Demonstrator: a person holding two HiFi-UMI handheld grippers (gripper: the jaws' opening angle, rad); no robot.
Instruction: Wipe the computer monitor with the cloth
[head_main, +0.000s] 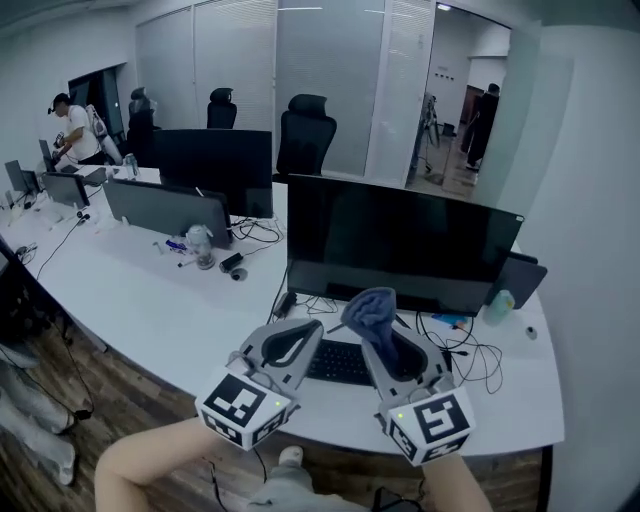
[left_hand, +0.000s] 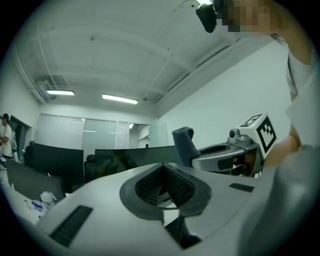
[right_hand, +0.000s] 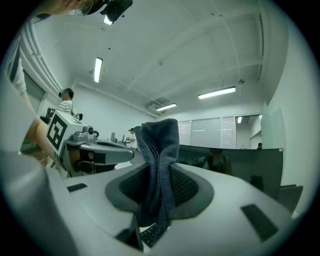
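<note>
A wide black monitor (head_main: 400, 245) with a dark screen stands on the white desk (head_main: 170, 315), straight ahead of both grippers. My right gripper (head_main: 383, 338) is shut on a blue-grey cloth (head_main: 372, 312), which sticks up past its tips just below the screen's lower edge. In the right gripper view the cloth (right_hand: 160, 165) is pinched upright between the dark pads, with the monitor (right_hand: 240, 165) beyond. My left gripper (head_main: 308, 330) hovers beside it over the keyboard (head_main: 340, 362). Its jaws are shut with nothing between them, and the left gripper view shows the pads (left_hand: 175, 187) meeting.
Cables (head_main: 470, 350) trail right of the keyboard, and a small bottle (head_main: 497, 305) stands by the monitor's right corner. Other monitors (head_main: 215, 170), a clear bottle (head_main: 203, 247) and loose items sit to the left. Office chairs (head_main: 305, 135) stand behind, and a person (head_main: 75, 130) at far left.
</note>
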